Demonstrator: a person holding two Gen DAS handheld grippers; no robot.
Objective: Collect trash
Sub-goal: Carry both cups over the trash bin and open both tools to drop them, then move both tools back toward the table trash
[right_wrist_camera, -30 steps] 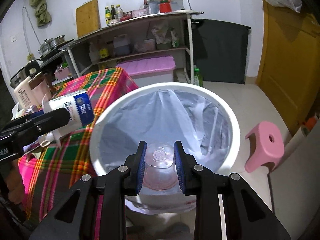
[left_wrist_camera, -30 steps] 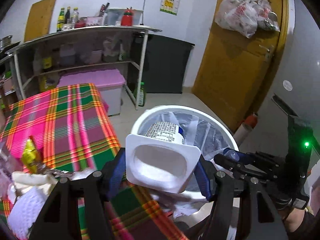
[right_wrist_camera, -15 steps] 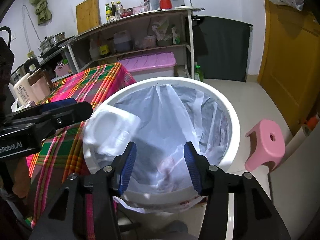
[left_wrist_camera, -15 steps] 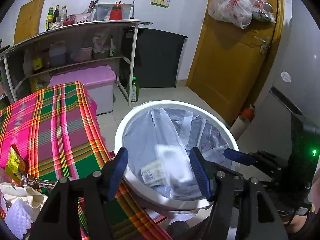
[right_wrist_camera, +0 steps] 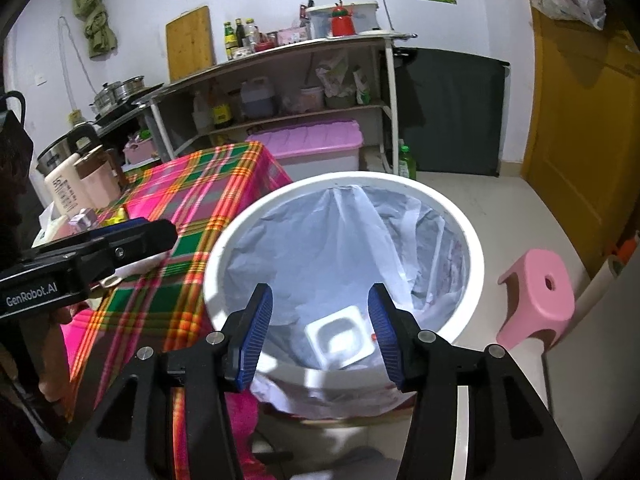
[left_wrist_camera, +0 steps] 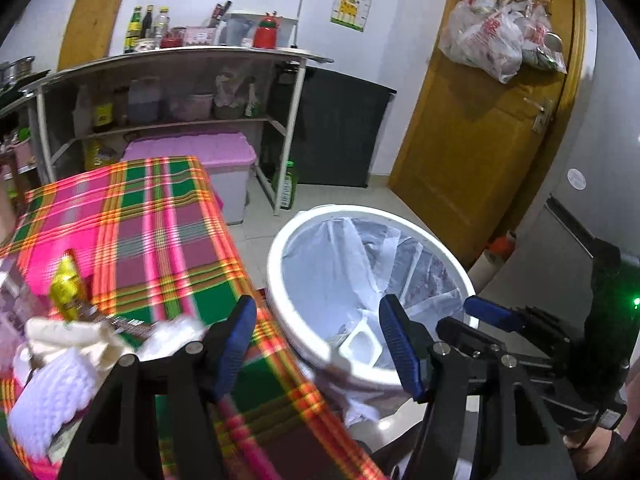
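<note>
My right gripper [right_wrist_camera: 320, 336] hangs with its blue-padded jaws spread wide and nothing between them, poised above the near rim of the white trash bin [right_wrist_camera: 474, 248]. Straight down between the pads I see a white square plastic container [right_wrist_camera: 338, 336] lying at the bottom of the bin, inside the pale plastic liner [right_wrist_camera: 320, 248]. My left gripper [left_wrist_camera: 318, 344] is spread as well, empty, straddling the place where the bin's rim [left_wrist_camera: 276, 280] stands just beside the edge of the plaid tablecloth [left_wrist_camera: 160, 240]; in that view the same container [left_wrist_camera: 360, 346] shows low in the liner. On the cloth near my left fingers lie crumpled white wrappings [left_wrist_camera: 80, 340], a white foam net sleeve [left_wrist_camera: 52, 396] and a yellow packet [left_wrist_camera: 66, 288], somewhat blurred. Farther out, a pink stool [right_wrist_camera: 538, 300] sits on the floor to the right of the bin, and a lilac-lidded storage box [right_wrist_camera: 312, 144] rests under the metal shelf [right_wrist_camera: 280, 52] by the wall.
</note>
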